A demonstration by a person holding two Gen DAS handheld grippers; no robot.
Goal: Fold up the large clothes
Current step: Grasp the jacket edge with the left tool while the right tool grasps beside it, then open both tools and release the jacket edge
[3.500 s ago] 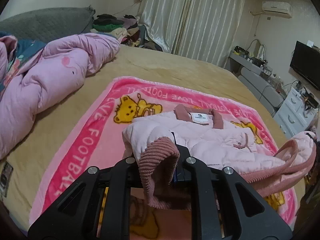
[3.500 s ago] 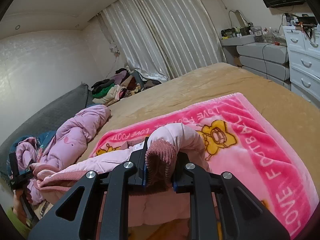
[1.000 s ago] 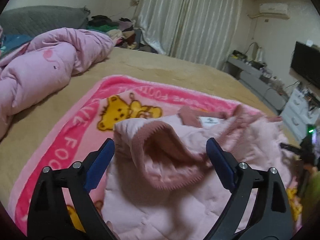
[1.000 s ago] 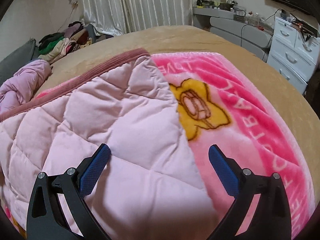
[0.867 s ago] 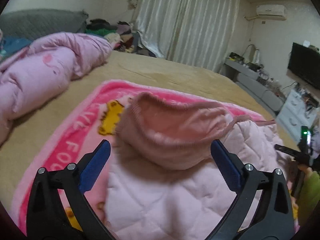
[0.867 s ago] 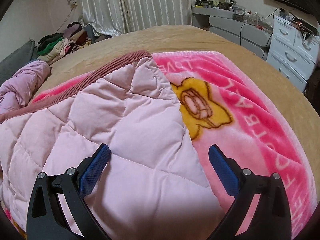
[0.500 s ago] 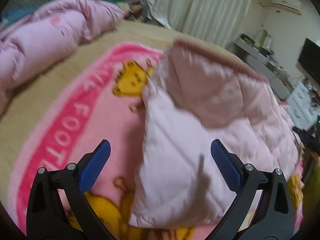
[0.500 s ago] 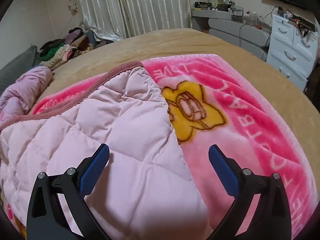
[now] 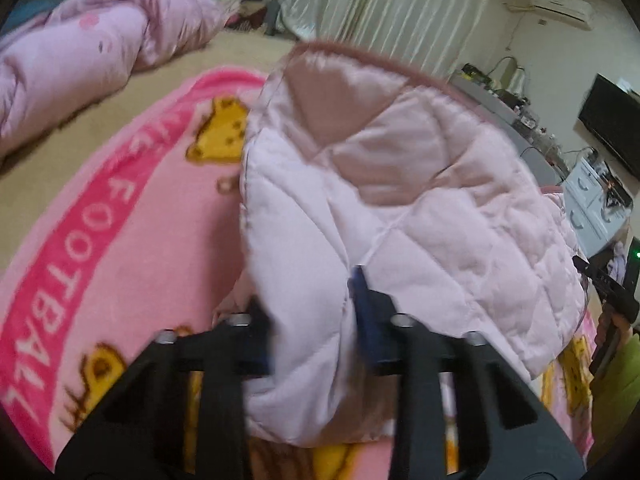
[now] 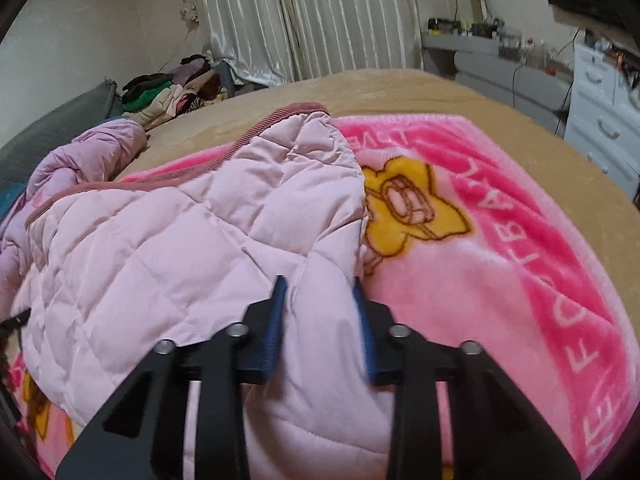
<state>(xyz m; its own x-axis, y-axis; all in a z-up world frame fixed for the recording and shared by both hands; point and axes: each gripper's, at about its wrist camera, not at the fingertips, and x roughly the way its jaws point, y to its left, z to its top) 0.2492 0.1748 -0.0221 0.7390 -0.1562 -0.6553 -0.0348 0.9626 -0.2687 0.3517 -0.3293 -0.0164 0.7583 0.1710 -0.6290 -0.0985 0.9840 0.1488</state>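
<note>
While the pink jacket [image 9: 420, 200] lies on the blanket [image 10: 520, 264], both the left gripper [image 9: 310, 304] and right gripper [image 10: 318, 304] have just clamped shut on its near edge.

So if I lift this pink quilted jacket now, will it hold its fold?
Probably not: the jacket looks puffy and soft, bunching where each hand-held gripper pinches it. It likely sags between them. Its shell looks smooth, possibly slippery.

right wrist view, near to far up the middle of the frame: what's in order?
right gripper closed on the pink quilted jacket → jacket's ribbed hem → tan bedspread → curtains.
</note>
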